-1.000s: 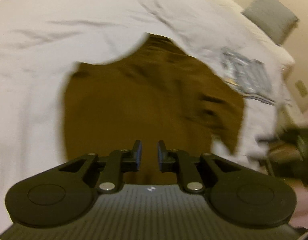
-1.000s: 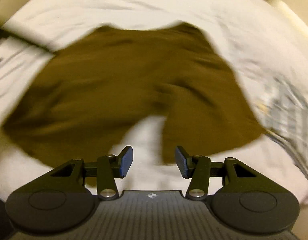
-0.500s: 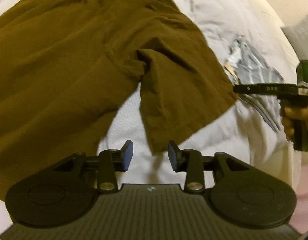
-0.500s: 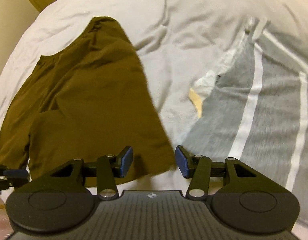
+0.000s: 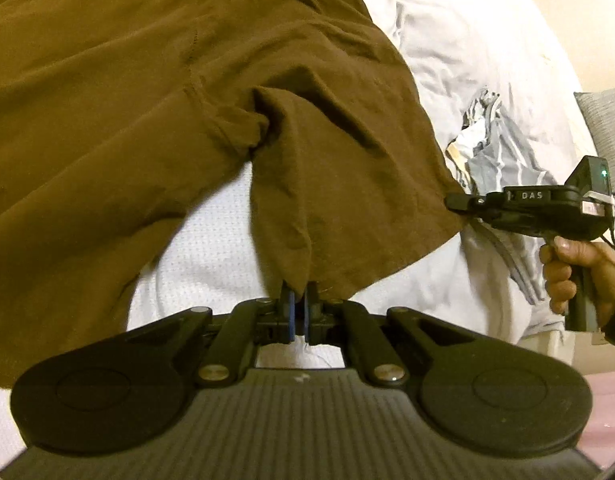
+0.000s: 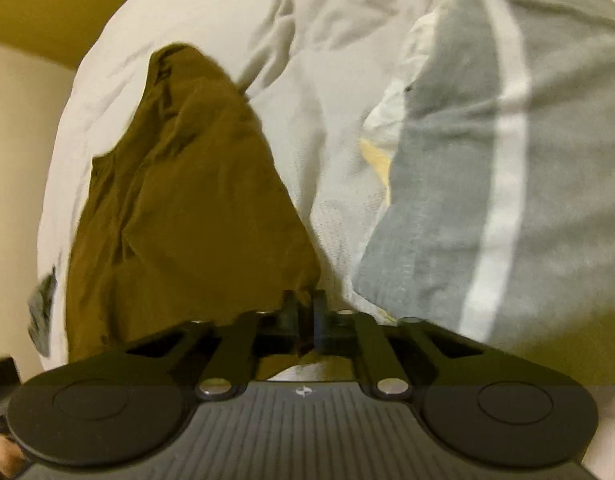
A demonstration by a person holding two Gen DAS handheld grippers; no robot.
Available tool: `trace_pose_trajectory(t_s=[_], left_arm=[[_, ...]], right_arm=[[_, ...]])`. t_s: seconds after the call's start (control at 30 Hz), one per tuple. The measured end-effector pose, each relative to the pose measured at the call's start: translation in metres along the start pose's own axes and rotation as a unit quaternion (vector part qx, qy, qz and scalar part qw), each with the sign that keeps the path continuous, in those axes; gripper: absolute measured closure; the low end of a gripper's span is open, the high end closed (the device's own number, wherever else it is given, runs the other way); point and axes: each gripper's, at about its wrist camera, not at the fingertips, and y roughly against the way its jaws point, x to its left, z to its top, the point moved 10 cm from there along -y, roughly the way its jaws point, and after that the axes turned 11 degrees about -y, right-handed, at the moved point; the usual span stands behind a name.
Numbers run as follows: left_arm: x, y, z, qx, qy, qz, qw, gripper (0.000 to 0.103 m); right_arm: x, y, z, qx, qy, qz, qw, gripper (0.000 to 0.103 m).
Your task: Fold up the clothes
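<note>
Brown shorts lie spread on a white bed, waistband at the far side, legs toward me. My left gripper is shut on the inner hem corner of the right leg. My right gripper is shut on the outer hem corner of that same leg, whose cloth runs away to the left in the right wrist view. The left wrist view shows the right gripper from the side, pinching the leg's outer corner, with a hand on its handle.
A grey garment with white stripes lies crumpled on the bed just right of the shorts, also seen as a striped heap. A grey pillow sits at the far right. The white bedsheet shows between the shorts' legs.
Both grippers came down to the right leg's hem and went from open to shut on its two corners. The view is steadier and closer to the shorts.
</note>
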Motion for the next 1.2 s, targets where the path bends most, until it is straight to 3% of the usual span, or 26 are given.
trace_pose_trajectory(t_s=[0.1,0.2,0.3,0.37,0.43,0.47,0.67,1.0,1.2], left_arm=[[-0.016,0.019,-0.007,-0.004,0.015,-0.051,0.9986,0.102],[-0.033,0.015,-0.024,0.008,0.023,-0.077,0.9967,0.102],[-0.036,-0.006,-0.04,0.028,0.031,-0.065,0.997,0.102],[-0.034,-0.017,-0.049,0.05,0.034,-0.055,0.9966,0.102],[-0.031,-0.015,-0.055,0.065,0.017,-0.049,0.9965,0.101],[-0.028,-0.009,-0.056,0.064,0.011,-0.044,0.9969,0.1],[0.003,0.031,-0.052,0.043,-0.008,-0.001,0.999,0.1],[0.084,0.093,0.024,-0.042,-0.034,0.098,0.9937,0.087],[0.138,0.097,0.114,-0.064,-0.108,0.127,0.9839,0.086]], right_arm=[[0.009,0.034,-0.003,-0.001,0.047,-0.026,0.999,0.101],[0.007,0.048,-0.008,-0.003,0.078,-0.056,0.995,0.101],[0.004,0.041,-0.012,0.001,0.091,-0.081,0.993,0.099],[0.003,0.034,-0.013,-0.001,0.104,-0.111,0.988,0.092],[0.003,0.032,-0.014,-0.008,0.134,-0.149,0.98,0.078],[0.004,0.033,-0.015,-0.012,0.149,-0.164,0.975,0.078],[0.027,0.054,-0.013,-0.062,0.159,-0.139,0.976,0.078],[0.119,0.01,0.018,-0.054,0.232,-0.087,0.967,0.075],[0.186,-0.032,0.05,-0.071,0.251,-0.066,0.963,0.074]])
